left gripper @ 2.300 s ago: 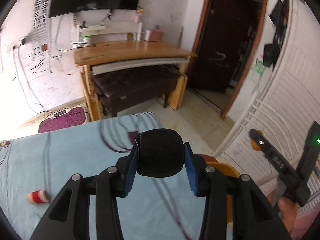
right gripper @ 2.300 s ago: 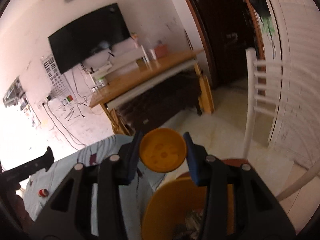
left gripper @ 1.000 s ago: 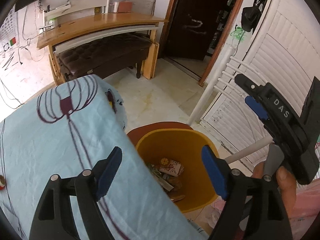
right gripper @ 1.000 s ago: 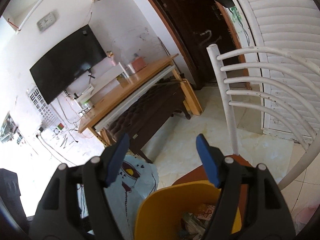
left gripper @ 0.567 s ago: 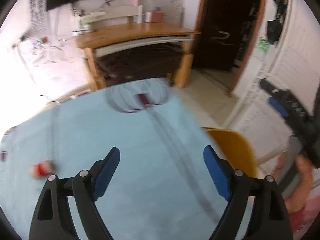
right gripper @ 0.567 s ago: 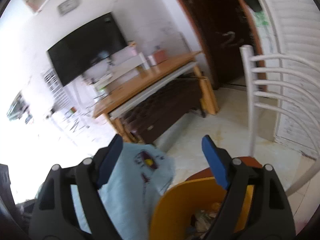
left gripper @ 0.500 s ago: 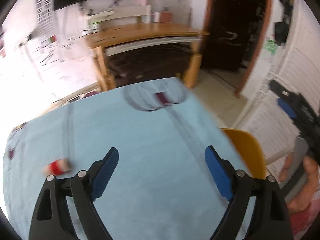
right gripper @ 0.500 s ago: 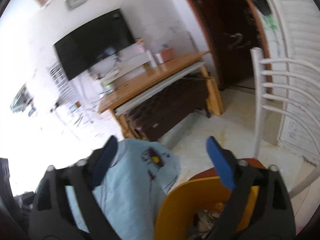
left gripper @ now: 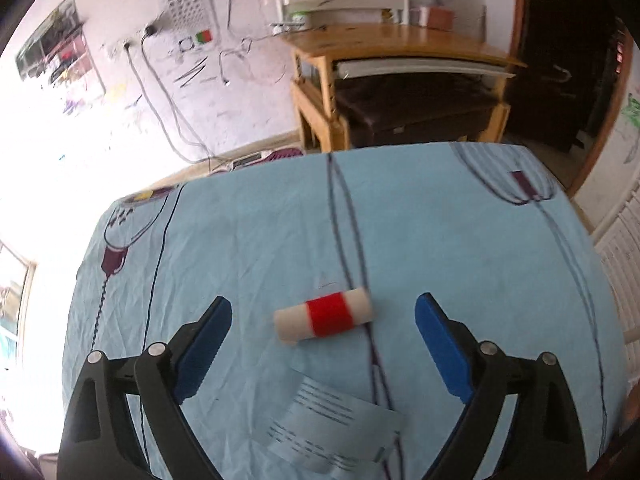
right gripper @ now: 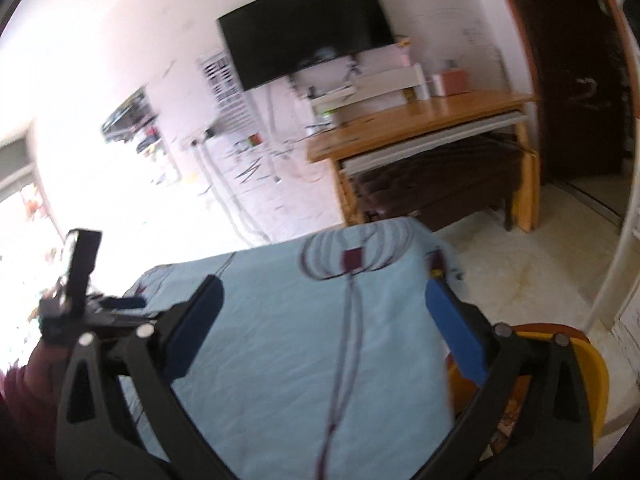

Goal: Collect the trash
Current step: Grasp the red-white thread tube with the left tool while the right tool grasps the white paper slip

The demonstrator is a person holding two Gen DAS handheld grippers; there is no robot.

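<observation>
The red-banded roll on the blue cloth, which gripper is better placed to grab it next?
Left. The left gripper has the roll lying between its opening jaws; the right gripper, also opening, faces bare cloth.

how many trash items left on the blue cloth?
2: a white roll with a red band lying between the left gripper's fingers, and a printed paper slip just nearer the camera. More may be hidden.

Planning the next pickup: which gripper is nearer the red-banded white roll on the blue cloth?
Left. The left gripper hangs right over the roll, which lies between its opening fingers, untouched. The right gripper is off by the yellow bin, roll out of its view.
</observation>
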